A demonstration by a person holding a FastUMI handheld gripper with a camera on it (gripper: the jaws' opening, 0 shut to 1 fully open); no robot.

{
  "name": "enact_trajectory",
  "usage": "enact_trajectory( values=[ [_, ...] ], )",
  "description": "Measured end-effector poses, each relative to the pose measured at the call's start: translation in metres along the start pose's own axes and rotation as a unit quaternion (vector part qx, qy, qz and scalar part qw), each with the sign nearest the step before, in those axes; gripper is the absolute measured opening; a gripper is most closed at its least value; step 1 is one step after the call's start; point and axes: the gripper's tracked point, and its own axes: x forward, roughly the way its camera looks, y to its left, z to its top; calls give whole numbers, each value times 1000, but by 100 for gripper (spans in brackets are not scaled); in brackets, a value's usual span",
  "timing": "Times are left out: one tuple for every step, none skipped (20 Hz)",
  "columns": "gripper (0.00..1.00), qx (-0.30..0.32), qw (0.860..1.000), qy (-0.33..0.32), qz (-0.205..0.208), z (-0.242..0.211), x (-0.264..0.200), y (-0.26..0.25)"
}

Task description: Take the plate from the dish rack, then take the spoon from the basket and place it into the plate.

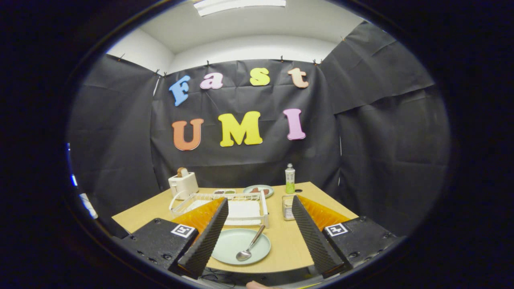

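A pale green plate (pixel 235 245) lies on the wooden table (pixel 287 241) near its front edge, just inside my left finger. A metal spoon (pixel 249 245) rests in it, bowl toward me and handle leaning over the far rim. My gripper (pixel 259 237) hangs above the table's near edge, open, with nothing between its fingers. The white dish rack (pixel 237 205) stands beyond the plate. The small clear basket (pixel 288 206) sits to the right of the rack, partly behind my right finger.
A white toaster (pixel 183 183) holding a slice of bread stands at the back left. Behind the rack are a small dish (pixel 224 192) and a second plate (pixel 259 190) with food. A bottle (pixel 290 179) with green liquid stands at the back.
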Motion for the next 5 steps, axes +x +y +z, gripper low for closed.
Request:
enact_trajectory(
  values=[
    [100,-3,1000,2,-4,-4,1,-2],
    [100,-6,1000,5,-5,-6,0,-2],
    [100,-7,1000,9,-2,-8,1,0],
    [100,-6,1000,12,2,-8,0,3],
    [100,-3,1000,15,6,-9,1,4]
  ],
)
